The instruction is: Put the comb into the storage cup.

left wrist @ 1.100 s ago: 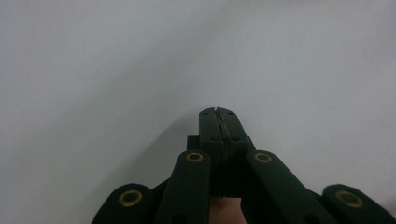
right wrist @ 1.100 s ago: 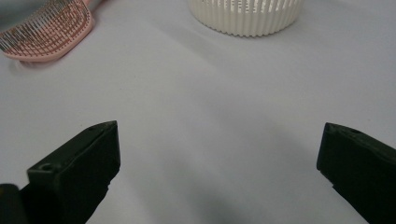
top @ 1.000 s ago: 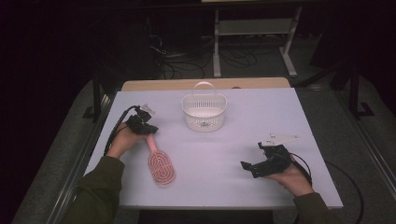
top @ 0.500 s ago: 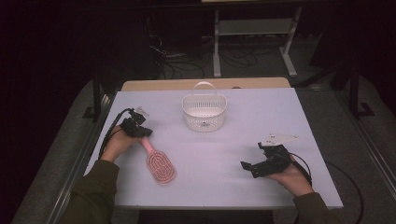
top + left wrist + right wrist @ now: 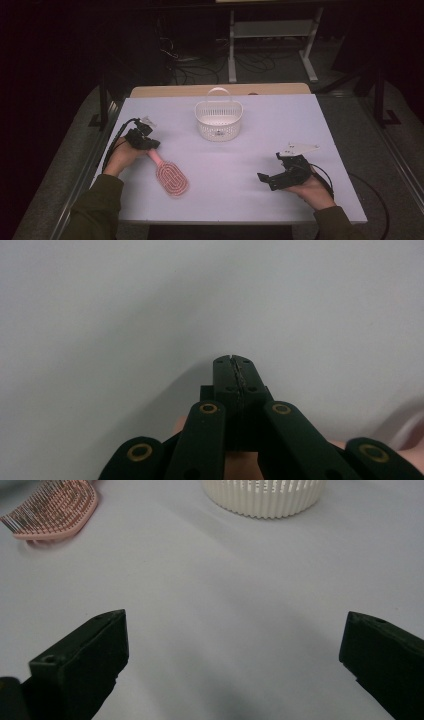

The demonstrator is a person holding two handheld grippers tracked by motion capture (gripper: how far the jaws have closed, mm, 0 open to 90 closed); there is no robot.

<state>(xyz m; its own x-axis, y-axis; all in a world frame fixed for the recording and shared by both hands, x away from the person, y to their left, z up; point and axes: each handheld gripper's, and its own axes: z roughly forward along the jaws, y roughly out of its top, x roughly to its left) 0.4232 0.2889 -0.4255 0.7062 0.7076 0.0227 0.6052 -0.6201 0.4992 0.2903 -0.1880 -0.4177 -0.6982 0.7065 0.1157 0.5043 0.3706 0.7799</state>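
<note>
Left gripper (image 5: 146, 141), jaws pressed together, wrist angled down at the handle end of the pink oval plastic hairbrush (image 5: 170, 175) lying on the table's left. Right gripper (image 5: 280, 176), jaws wide, rests level.

A dim lab or recording room. A white-topped table (image 5: 300, 120) stands on grey flooring, with loose cables (image 5: 200, 70) and a metal equipment stand (image 5: 272, 37) behind it in the dark.
</note>
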